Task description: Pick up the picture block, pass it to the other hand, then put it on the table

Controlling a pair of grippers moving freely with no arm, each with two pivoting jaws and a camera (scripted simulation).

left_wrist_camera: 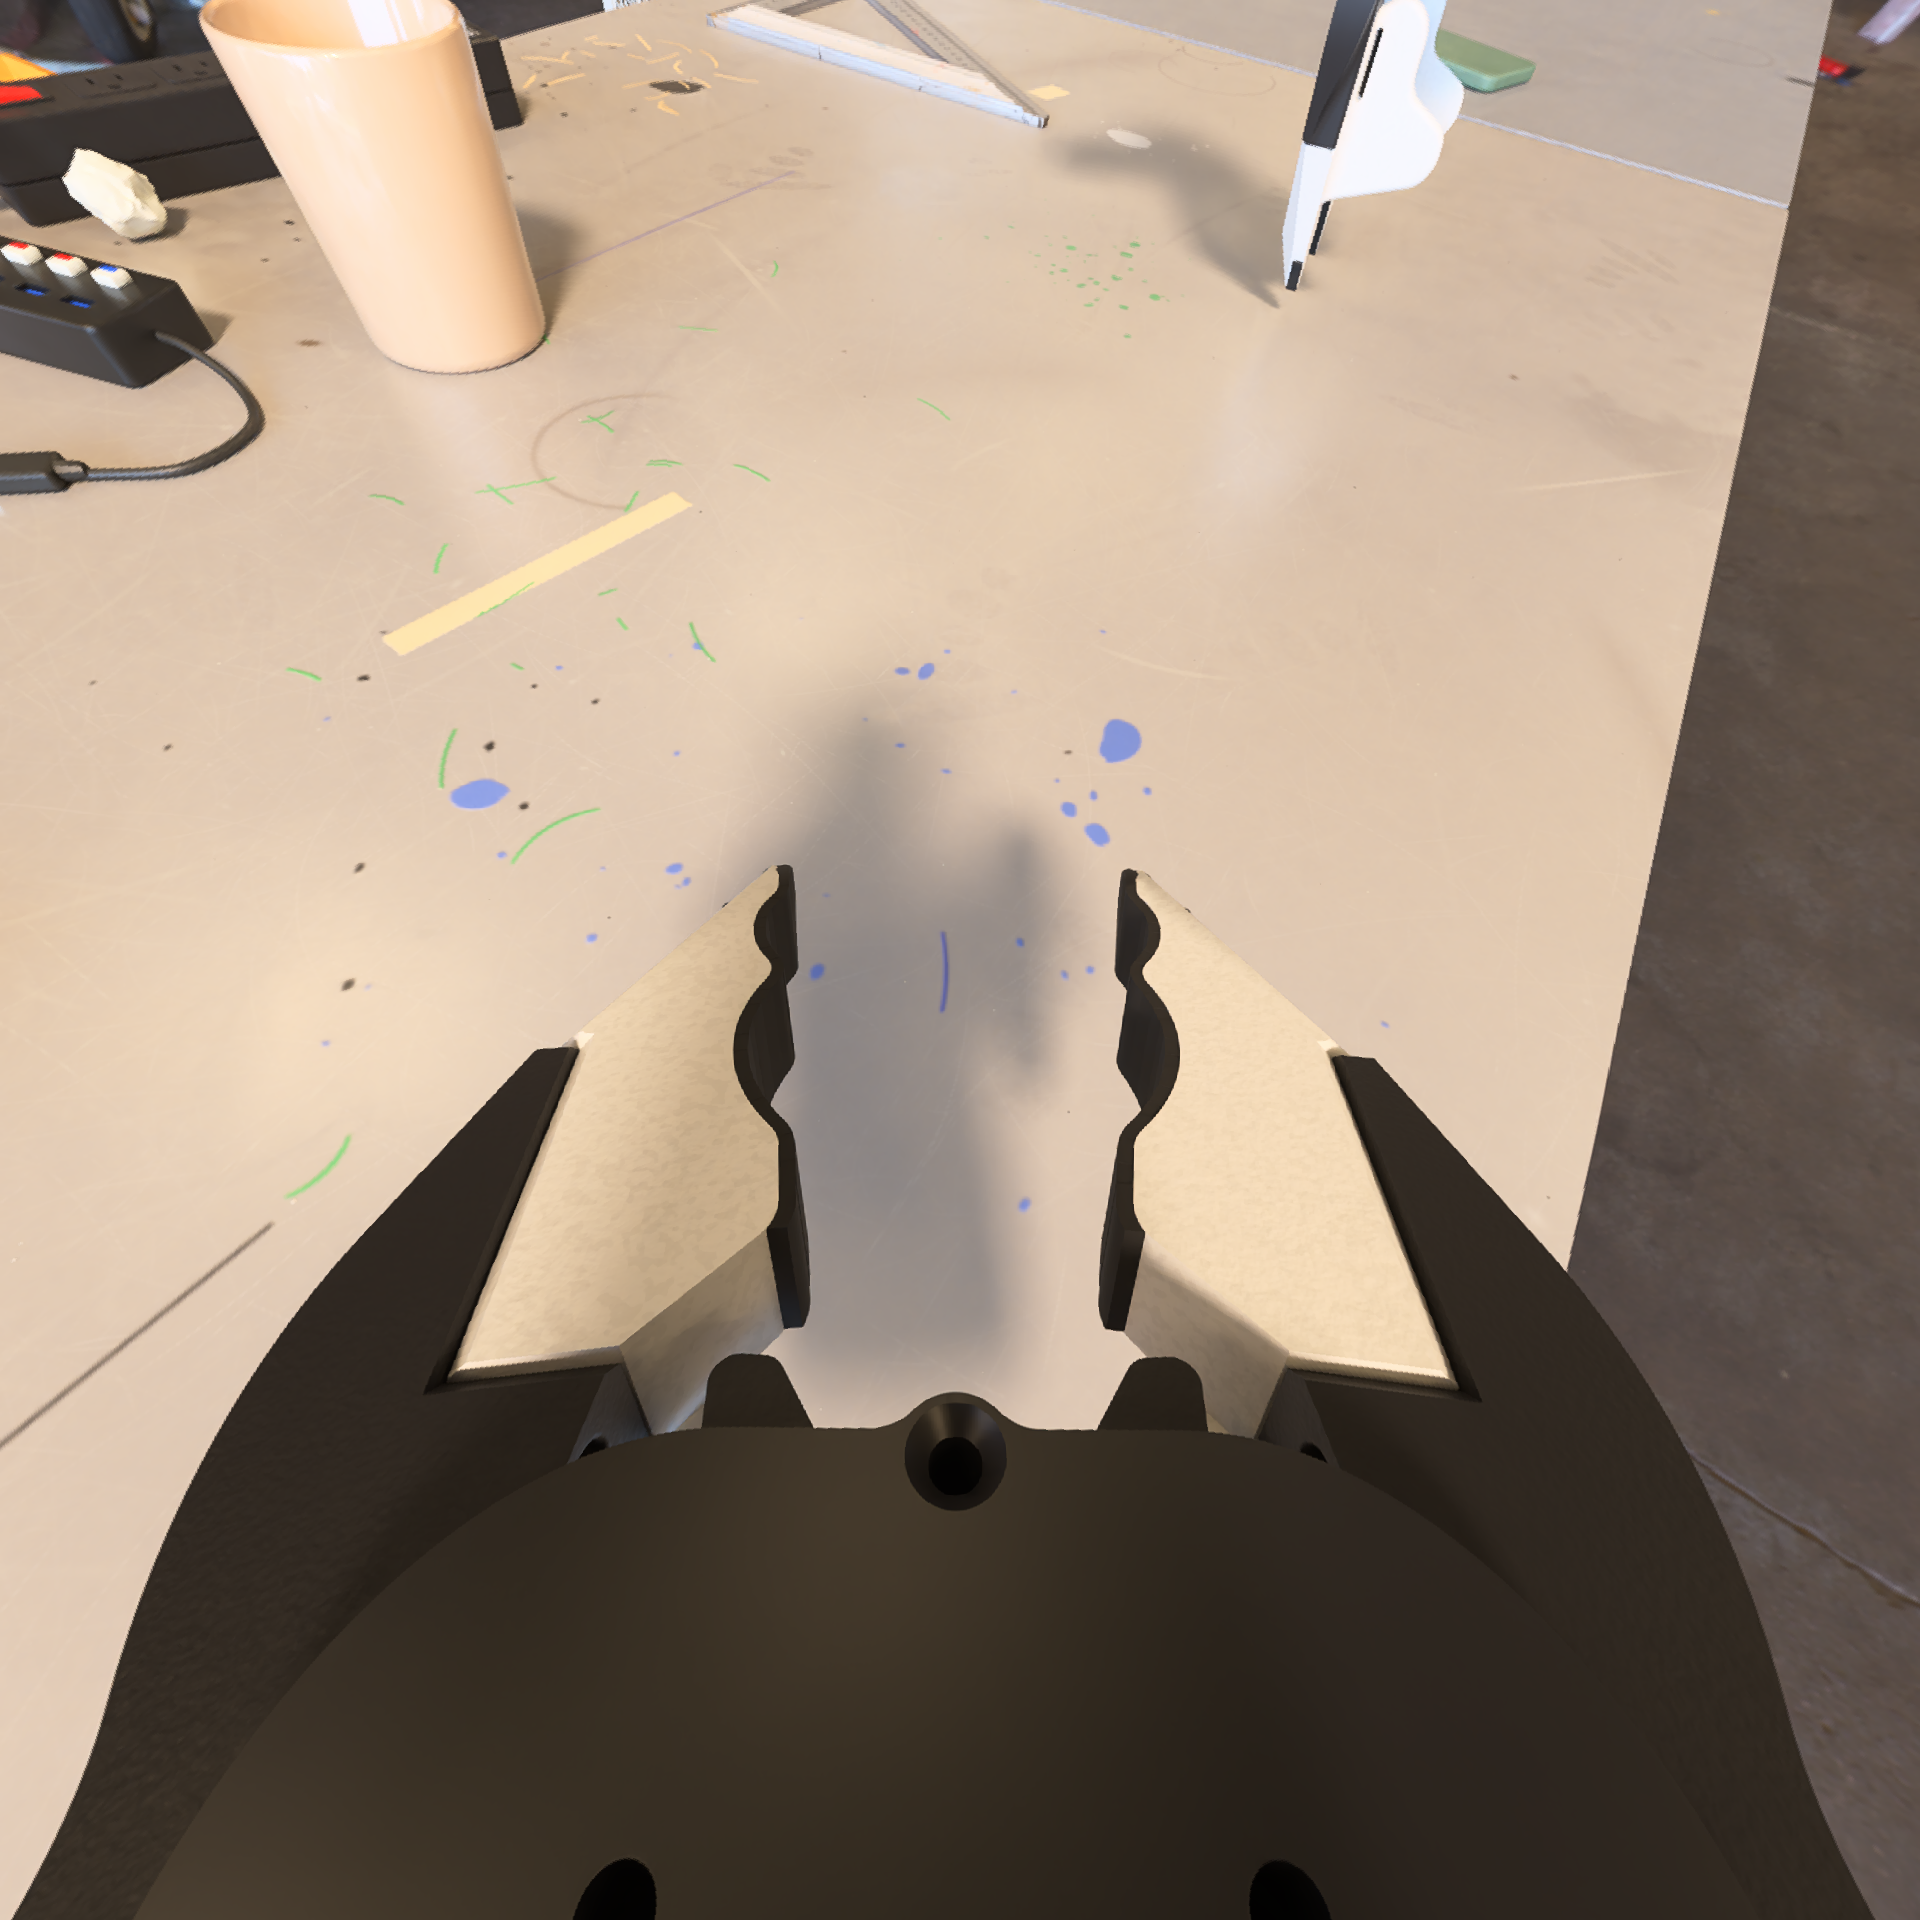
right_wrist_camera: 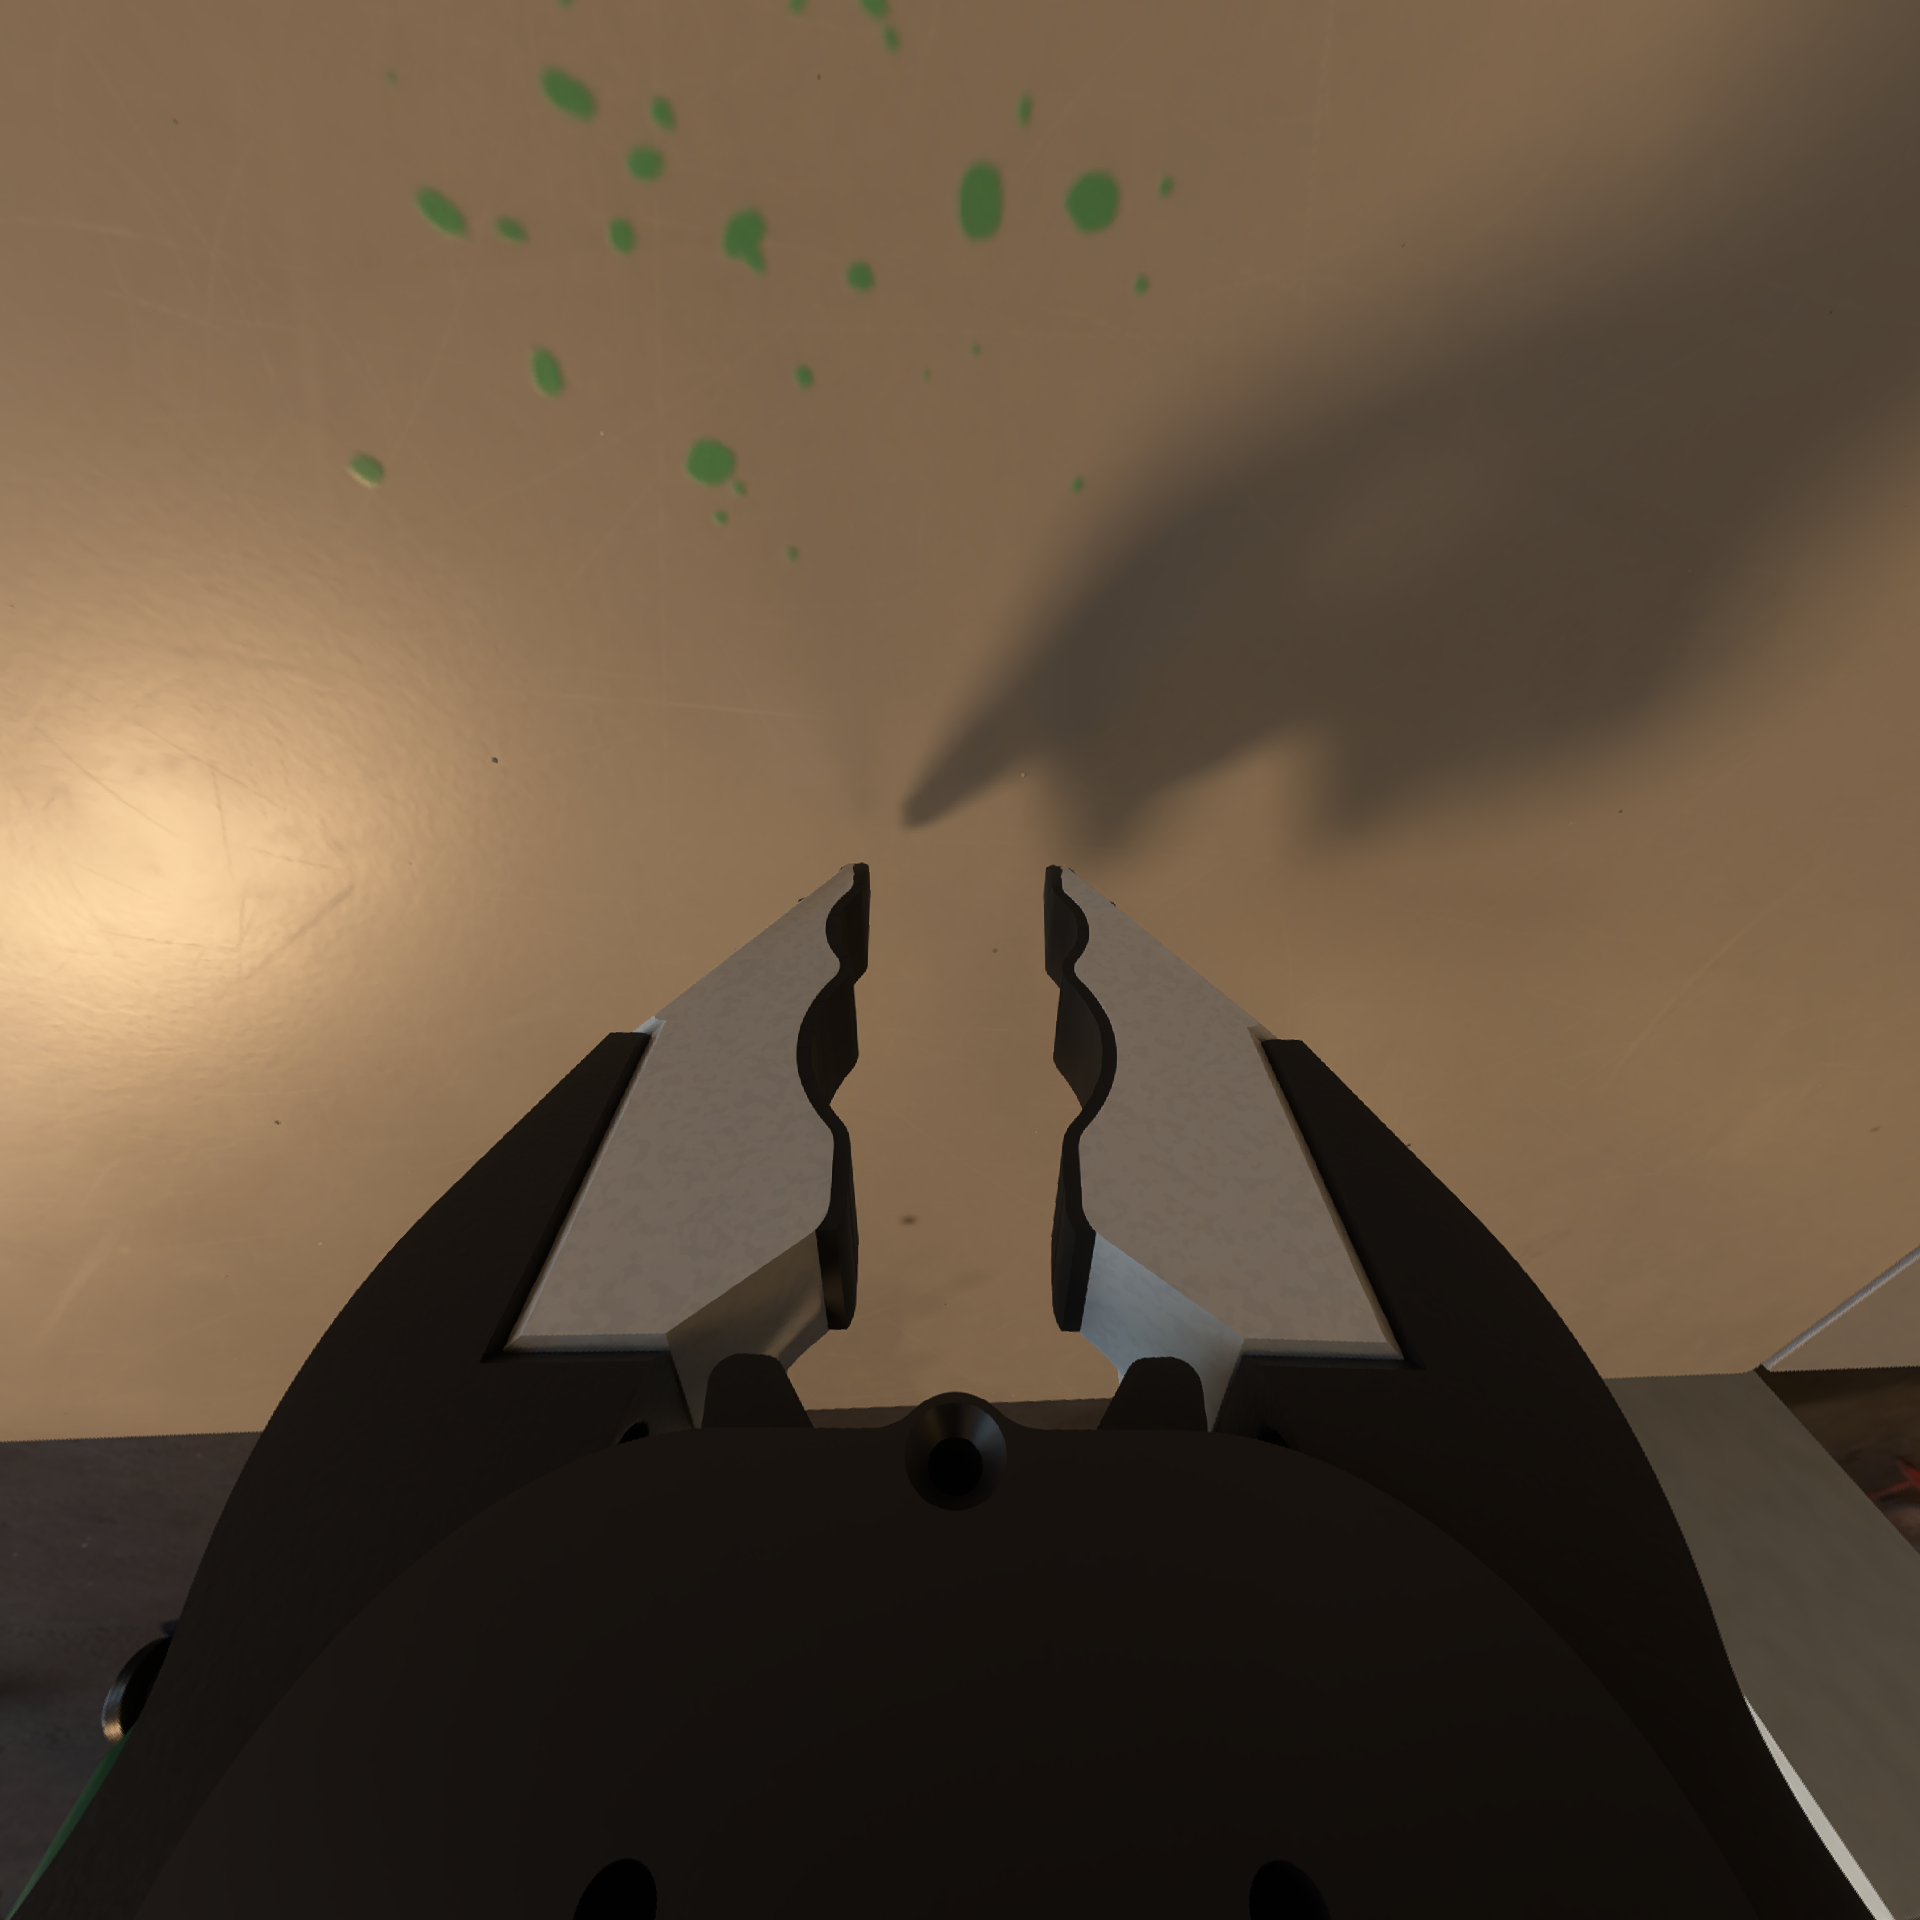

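I see no picture block in either view. My left gripper point(left_wrist_camera: 956, 873) is open and empty, held a little above the beige table point(left_wrist_camera: 1039, 540) over blue paint spots. My right gripper point(right_wrist_camera: 956, 868) has its fingers apart with nothing between them, and points steeply down at the table close to green paint spots point(right_wrist_camera: 727, 239). It also shows in the left wrist view point(left_wrist_camera: 1299, 265) at the far right, standing tip-down near the table surface.
A beige cup point(left_wrist_camera: 395, 187) stands at the far left, with black power strips point(left_wrist_camera: 94, 322) and a white lump point(left_wrist_camera: 114, 192) beside it. A metal ruler point(left_wrist_camera: 883, 62) lies at the back. A flat green piece point(left_wrist_camera: 1486, 62) lies behind the right gripper. The table edge point(left_wrist_camera: 1662, 935) runs along the right.
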